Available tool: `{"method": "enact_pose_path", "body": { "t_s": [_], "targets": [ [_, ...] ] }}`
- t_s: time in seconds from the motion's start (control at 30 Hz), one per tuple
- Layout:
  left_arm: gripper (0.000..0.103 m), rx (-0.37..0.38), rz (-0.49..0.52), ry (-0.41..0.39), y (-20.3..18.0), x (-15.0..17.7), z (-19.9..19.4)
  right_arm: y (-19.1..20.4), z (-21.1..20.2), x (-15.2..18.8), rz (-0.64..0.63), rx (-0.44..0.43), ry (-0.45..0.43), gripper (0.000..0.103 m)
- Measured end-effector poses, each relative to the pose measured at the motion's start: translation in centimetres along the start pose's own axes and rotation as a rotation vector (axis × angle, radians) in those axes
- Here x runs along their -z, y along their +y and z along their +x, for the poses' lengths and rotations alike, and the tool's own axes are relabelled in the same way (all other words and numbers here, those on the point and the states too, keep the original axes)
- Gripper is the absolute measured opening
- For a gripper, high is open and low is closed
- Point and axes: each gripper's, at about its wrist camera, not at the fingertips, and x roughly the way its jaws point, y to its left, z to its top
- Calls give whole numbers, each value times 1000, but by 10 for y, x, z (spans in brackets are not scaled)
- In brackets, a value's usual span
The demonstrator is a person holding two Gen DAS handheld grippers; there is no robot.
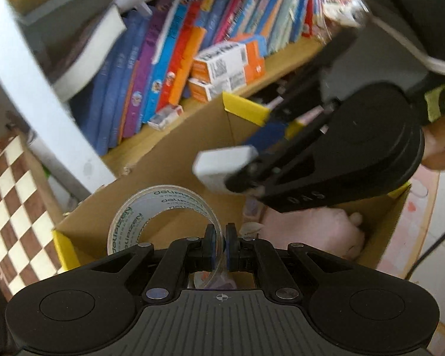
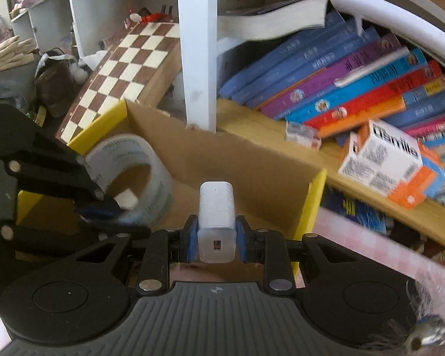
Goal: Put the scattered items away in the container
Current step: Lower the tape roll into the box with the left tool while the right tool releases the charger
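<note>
Both hand-held grippers hang over the open cardboard box, each w/ one item clenched. The left hand-held gripper pinches the clear tape roll by its wall — one pad inside the ring, one outside, so the roll stands on edge above the box's left corner. The right hand-held gripper clamps a white USB charger block across its flat sides, port end toward the camera, body sticking out ahead of the pads.

Handling, as a judgement: the tape roll looks light but its film face is slick & the wall thin, so a grip across the wall is narrow and the roll could swing or twist. It's stiff enough not to crush. The charger is a hard, smooth plastic block, compact, prob. denser for its size; flat sides suit the pads, and a hold nearer mid-body would resist slipping better than one at the end.

Inside the box something soft and pink already lies at the bottom — a cushion for a drop. Bookshelf w/ leaning books behind; chessboard propped at the left. Both items seem placed for release into the box.
</note>
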Motion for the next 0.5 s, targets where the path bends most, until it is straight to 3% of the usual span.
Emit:
{"method": "enact_pose_path", "body": {
  "t_s": [0.17, 0.37, 0.5],
  "targets": [
    [5, 25, 48, 48, 7, -5, 17, 0, 14, -13, -51, -3, 17, 24],
    [5, 46, 45, 77, 13, -5, 29, -3, 26, -27, -50, -21, 12, 24],
    [5, 59, 29, 89, 19, -6, 33, 1, 41, -27, -63, -28, 56, 24]
  ]
}}
